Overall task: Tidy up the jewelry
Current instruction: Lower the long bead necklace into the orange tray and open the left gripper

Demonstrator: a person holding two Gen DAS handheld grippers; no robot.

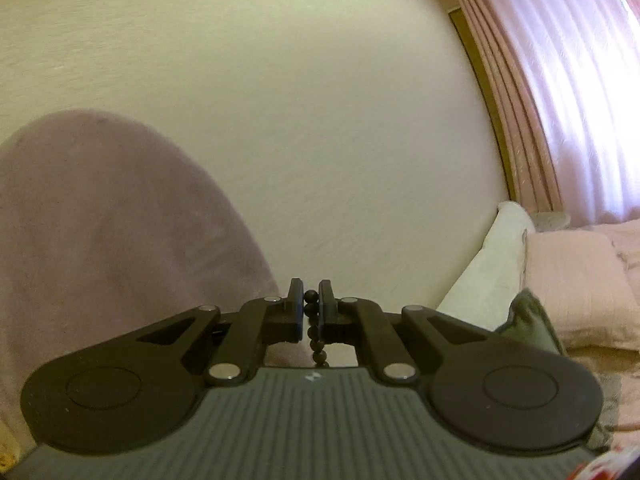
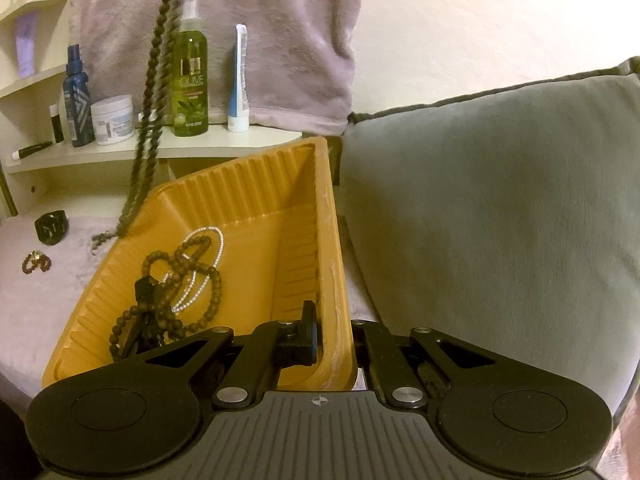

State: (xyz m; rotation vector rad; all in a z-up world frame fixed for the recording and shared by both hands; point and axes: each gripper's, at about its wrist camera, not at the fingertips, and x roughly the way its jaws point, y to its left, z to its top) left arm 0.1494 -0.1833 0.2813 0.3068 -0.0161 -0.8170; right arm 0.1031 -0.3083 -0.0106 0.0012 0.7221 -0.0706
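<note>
The left gripper (image 1: 310,300) is nearly closed on a black bead strand (image 1: 313,332): one bead sits pinched between the pads at the tips, and the rest of the strand drops straight toward 6 o'clock, behind the gripper body. Past it lies a pale wall (image 1: 280,100), with a mauve towel (image 1: 100,220) at 9 o'clock, a pink curtain (image 1: 568,92) at 2 o'clock and pillows (image 1: 572,280) at 3 o'clock. In the right wrist view the right gripper (image 2: 334,344) is clamped on the near right rim of an orange tray (image 2: 260,200); one finger is inside the wall and the other is outside it, mostly hidden by the rim. The tray is tilted, with its far corner raised toward 12 o'clock. On its floor, toward 8 o'clock from the gripper tips, lies a tangle of brown beads (image 2: 208,276) across a silver chain (image 2: 200,276), with a dark piece beside them that is too dim to name. A long, motion-blurred beaded strand (image 2: 154,92) hangs from the top edge at 11 o'clock to the tray's left rim. On the fuzzy cover at 9 o'clock sit a black cuff (image 2: 51,227) and a small brown bracelet (image 2: 35,262), well apart from the tray. A shelf (image 2: 160,150) at 11 o'clock carries bottles, a jar and a tube. A grey cushion (image 2: 500,220) fills the 3 o'clock side.
</note>
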